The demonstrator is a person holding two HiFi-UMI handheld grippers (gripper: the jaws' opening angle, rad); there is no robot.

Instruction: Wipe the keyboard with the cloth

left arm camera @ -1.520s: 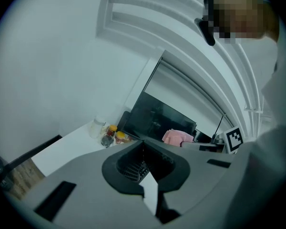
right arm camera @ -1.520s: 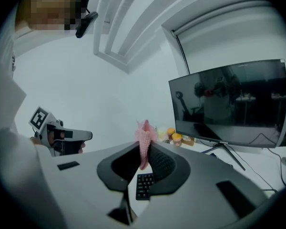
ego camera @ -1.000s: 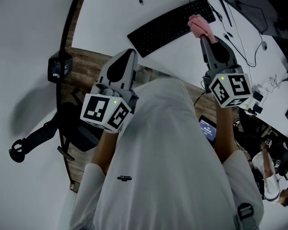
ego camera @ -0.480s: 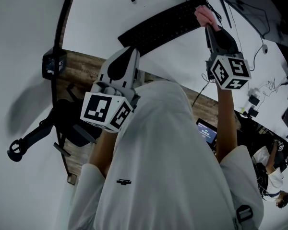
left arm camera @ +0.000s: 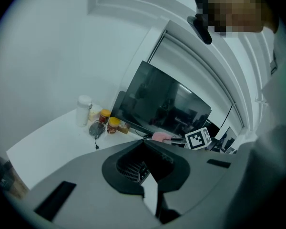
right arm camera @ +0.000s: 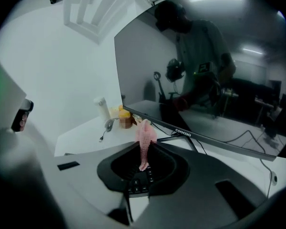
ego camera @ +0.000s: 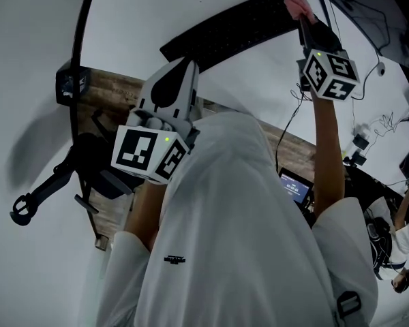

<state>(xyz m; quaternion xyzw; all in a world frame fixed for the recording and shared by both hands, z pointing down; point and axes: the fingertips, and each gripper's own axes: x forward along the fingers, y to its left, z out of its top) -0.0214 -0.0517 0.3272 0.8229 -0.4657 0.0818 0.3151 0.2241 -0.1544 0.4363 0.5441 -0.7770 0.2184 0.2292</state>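
Observation:
The black keyboard point(ego camera: 225, 29) lies slantwise on the white desk point(ego camera: 136, 19), at the top of the head view. My right gripper point(ego camera: 305, 20) is at the keyboard's right end, shut on the pink cloth point(ego camera: 296, 5). In the right gripper view the cloth point(right arm camera: 144, 137) stands up from between the closed jaws of that gripper point(right arm camera: 143, 156), with keyboard keys point(right arm camera: 140, 181) just under them. My left gripper point(ego camera: 183, 67) hangs short of the desk's near edge, jaws together with nothing in them. The left gripper view point(left arm camera: 148, 166) shows keys point(left arm camera: 131, 168) beyond its jaws and the cloth point(left arm camera: 159, 136) farther off.
A dark monitor point(right arm camera: 205, 80) stands behind the keyboard. Beside it are a white bottle point(left arm camera: 84, 109) and small jars point(left arm camera: 109, 120). Cables point(ego camera: 368, 39) trail across the desk's right side. A black office chair point(ego camera: 88, 169) is at the left. A lit screen point(ego camera: 293, 186) sits below the right arm.
My right gripper has carried the cloth up and to the right along the keyboard to its far right end. The left gripper has stayed about where it was.

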